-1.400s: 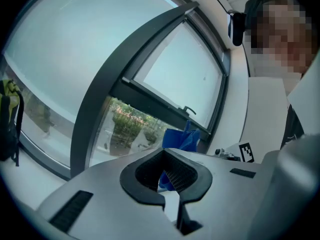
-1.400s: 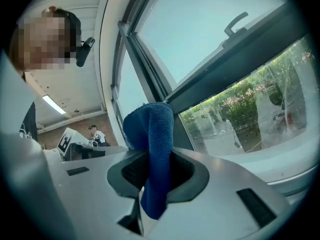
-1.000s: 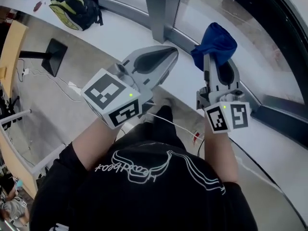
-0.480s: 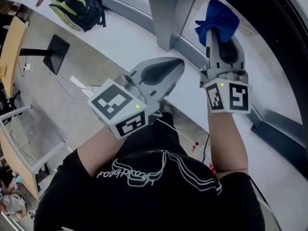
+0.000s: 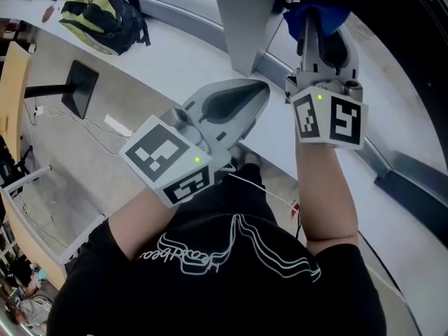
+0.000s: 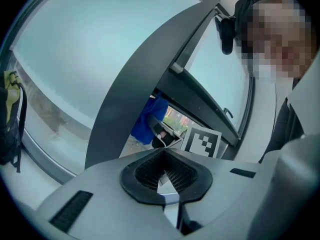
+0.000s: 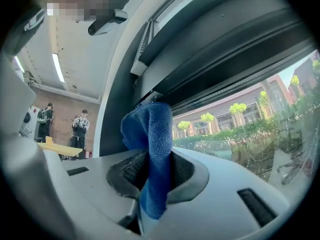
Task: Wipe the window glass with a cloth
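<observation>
A blue cloth [image 7: 152, 134] is pinched in my right gripper [image 7: 152, 171], which is shut on it. The cloth bunches above the jaws, right up by the window glass [image 7: 240, 129] beside the dark frame. In the head view the right gripper [image 5: 318, 32] is raised at the top, with the cloth [image 5: 318, 12] at the glass [image 5: 392, 68] just right of the grey mullion [image 5: 245, 19]. My left gripper [image 5: 241, 98] hangs lower and to the left, shut with nothing held. The left gripper view shows its jaws [image 6: 165, 171] together and the cloth [image 6: 150, 121] beyond them.
A grey sill [image 5: 189, 51] runs under the window. A yellow-green backpack [image 5: 98, 19] lies on it at the far left. A black stand base [image 5: 78, 88] and cables sit on the floor below. The mullion [image 6: 130, 94] stands directly before the left gripper.
My right gripper has risen along the glass with the cloth, from beside the mullion's foot to higher in view. The left gripper has stayed about where it was.
</observation>
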Motion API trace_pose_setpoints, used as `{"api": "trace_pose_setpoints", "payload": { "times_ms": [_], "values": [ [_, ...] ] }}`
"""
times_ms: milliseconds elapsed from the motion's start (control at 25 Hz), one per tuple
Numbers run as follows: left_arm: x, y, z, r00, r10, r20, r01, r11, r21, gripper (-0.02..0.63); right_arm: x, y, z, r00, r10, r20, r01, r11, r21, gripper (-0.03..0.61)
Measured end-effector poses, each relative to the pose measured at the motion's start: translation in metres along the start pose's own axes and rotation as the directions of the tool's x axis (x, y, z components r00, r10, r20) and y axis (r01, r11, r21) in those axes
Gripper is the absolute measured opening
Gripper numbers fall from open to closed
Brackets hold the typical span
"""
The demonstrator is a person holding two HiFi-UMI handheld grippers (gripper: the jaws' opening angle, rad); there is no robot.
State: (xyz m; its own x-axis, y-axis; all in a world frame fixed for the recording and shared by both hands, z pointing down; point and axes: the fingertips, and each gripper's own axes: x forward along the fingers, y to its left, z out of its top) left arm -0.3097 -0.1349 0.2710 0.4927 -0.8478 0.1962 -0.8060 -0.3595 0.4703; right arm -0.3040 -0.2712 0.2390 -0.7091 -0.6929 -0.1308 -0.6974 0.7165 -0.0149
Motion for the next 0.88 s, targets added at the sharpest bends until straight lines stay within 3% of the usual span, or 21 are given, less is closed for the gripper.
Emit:
{"api": "trace_pose_setpoints", "payload": {
  "times_ms": [880],
  "values": [
    [0.005,0.016,-0.007,0.997,-0.076,0.011,0.077,0.997,-0.012,0.006,-0.028,-0.041,-0.007,0.972,-0.234,-0.025,0.230,0.966,-0.116,0.067]
  ]
}}
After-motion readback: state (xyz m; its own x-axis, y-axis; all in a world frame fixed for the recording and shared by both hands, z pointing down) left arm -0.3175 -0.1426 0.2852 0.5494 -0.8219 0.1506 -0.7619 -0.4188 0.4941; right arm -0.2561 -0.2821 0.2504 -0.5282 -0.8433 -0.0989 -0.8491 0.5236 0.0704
